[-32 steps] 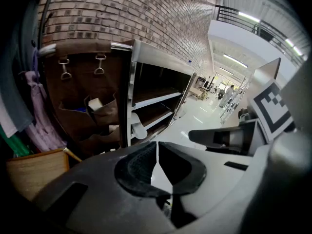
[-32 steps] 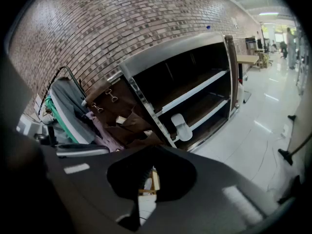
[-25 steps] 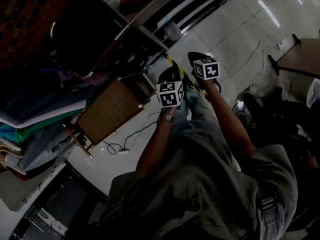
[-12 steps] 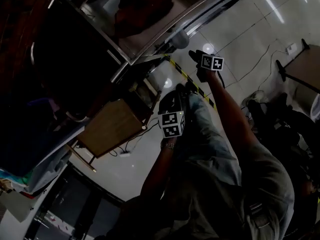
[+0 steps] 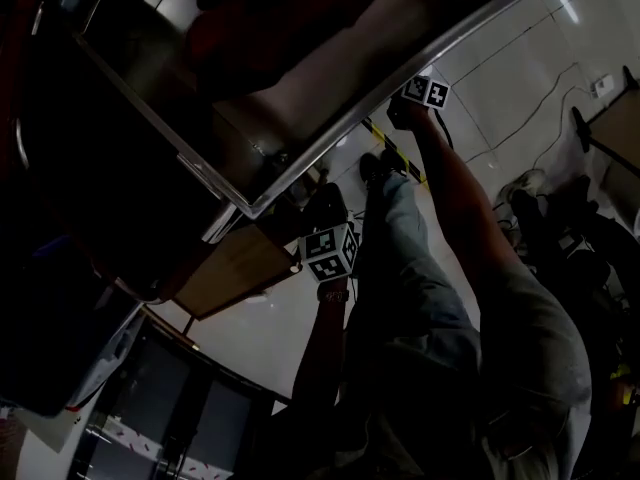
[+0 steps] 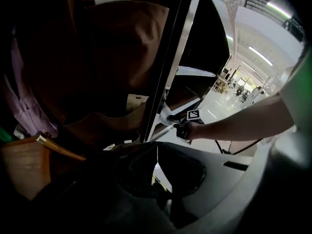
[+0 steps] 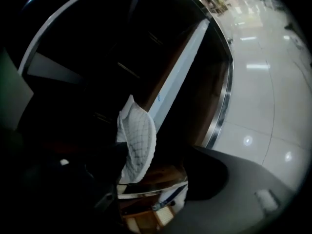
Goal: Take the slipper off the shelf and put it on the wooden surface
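Observation:
A white quilted slipper (image 7: 137, 143) stands on edge on the dark shelf (image 7: 168, 89). My right gripper (image 7: 151, 168) is in front of it, its jaws opening wide, and the slipper sits between them without being pressed. In the head view the right gripper (image 5: 398, 111) reaches up to the shelf's metal edge (image 5: 330, 148). My left gripper (image 5: 326, 208) hangs lower, above the wooden surface (image 5: 235, 268). In its own view the left gripper (image 6: 157, 167) shows only a thin slit between the jaws, with nothing in them.
The scene is very dark. Folded fabric (image 6: 122, 48) fills the shelves at the left. A white tiled floor (image 5: 520, 78) with a yellow-black tape strip (image 5: 385, 143) and cables lies below. A person's legs and both arms run through the middle of the head view.
The right gripper has risen from beside the left one up to the shelf's metal edge. The left gripper has dropped lower in the picture. The view has tilted up, so the shelf fills more of it.

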